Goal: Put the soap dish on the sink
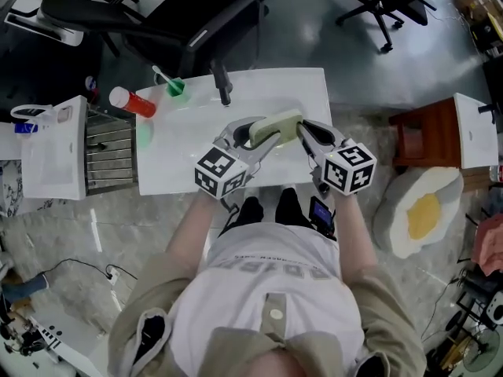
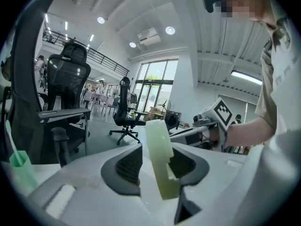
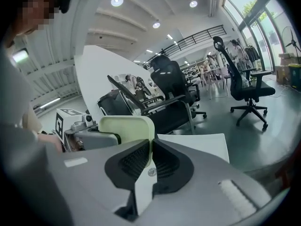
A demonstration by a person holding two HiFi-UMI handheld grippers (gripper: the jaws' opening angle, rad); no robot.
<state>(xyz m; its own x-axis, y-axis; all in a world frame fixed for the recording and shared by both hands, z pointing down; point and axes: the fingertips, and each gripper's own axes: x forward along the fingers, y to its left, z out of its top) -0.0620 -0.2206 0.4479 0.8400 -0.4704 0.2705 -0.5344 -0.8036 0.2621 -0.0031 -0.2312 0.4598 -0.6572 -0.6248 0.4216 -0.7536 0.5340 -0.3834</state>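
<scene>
A pale green soap dish [image 1: 275, 126] is held in the air over the front edge of the white sink top [image 1: 236, 93]. My right gripper [image 1: 308, 132] is shut on its right rim; in the right gripper view the pads pinch the thin rim of the dish [image 3: 127, 126]. My left gripper [image 1: 253, 137] stands at the dish's left end, open. In the left gripper view the dish [image 2: 160, 159] stands on edge between the jaws, close to the right pad, with a gap to the left pad [image 2: 129, 166].
On the sink top stand a dark faucet [image 1: 223, 85], a green cup with a toothbrush [image 1: 175, 86] and a lying red-and-white bottle [image 1: 132, 101]. A wire rack [image 1: 110, 149] and white unit [image 1: 55, 148] stand at left. An egg-shaped cushion [image 1: 416, 210] and wooden stool [image 1: 416, 136] stand at right.
</scene>
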